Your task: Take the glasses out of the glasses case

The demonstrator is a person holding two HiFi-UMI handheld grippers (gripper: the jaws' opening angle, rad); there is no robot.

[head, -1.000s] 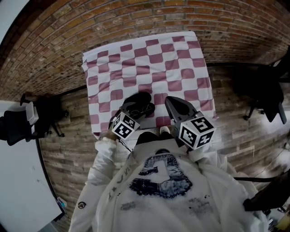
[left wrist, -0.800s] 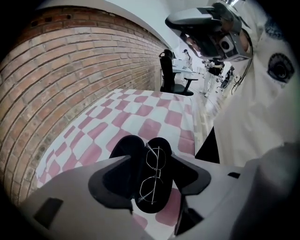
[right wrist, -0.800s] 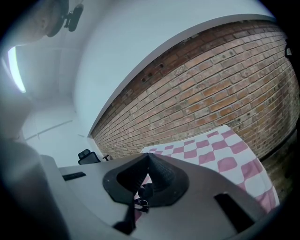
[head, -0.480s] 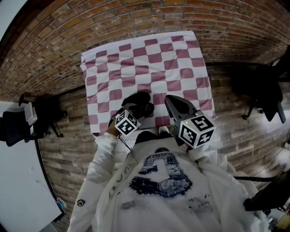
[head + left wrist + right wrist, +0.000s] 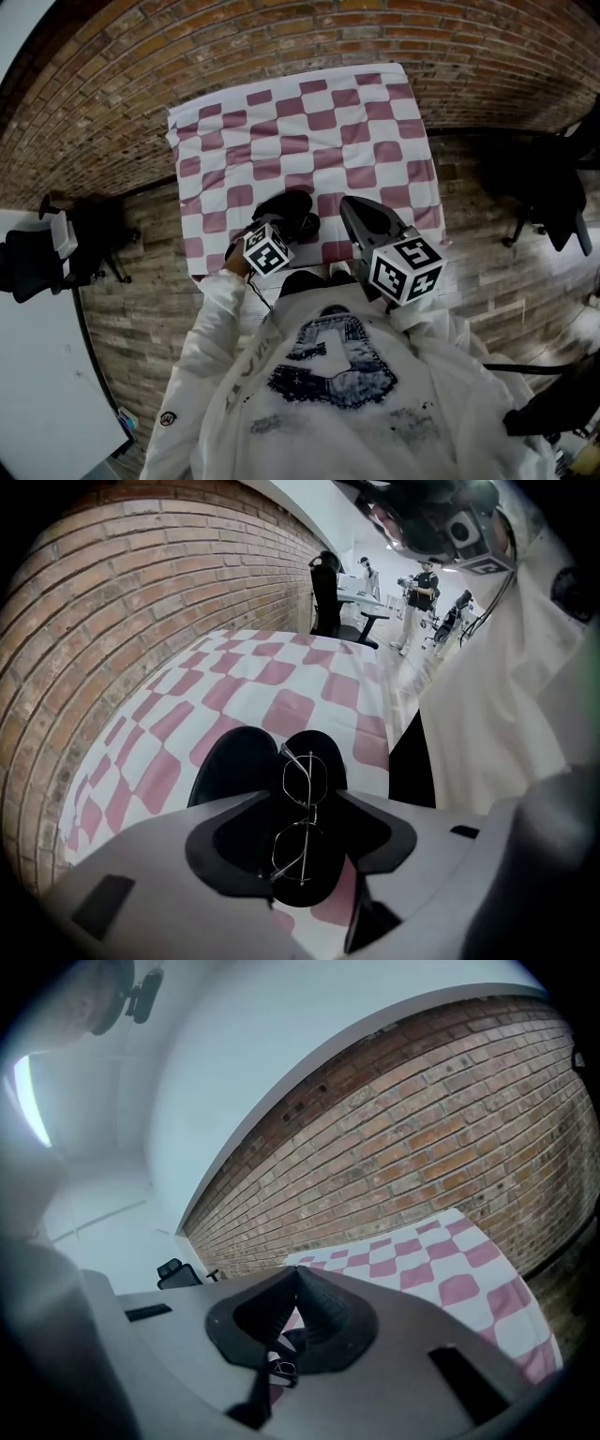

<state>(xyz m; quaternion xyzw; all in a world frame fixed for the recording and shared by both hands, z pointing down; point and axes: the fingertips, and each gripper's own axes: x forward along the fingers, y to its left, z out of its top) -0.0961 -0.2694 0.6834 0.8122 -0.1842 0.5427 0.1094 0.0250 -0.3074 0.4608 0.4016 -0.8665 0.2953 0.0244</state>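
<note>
The pink-and-white checked tablecloth (image 5: 309,141) is soft woven cloth with a dull finish. Near its front edge, the open black oval glasses case (image 5: 239,761) looks smooth and matt. The thin-rimmed wire glasses (image 5: 305,780) are shiny silver metal with clear lenses. The red-brown brick wall (image 5: 141,602) is rough and matt.

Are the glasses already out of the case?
No, the wire-framed glasses lie inside the open black glasses case on the checked cloth.
</note>
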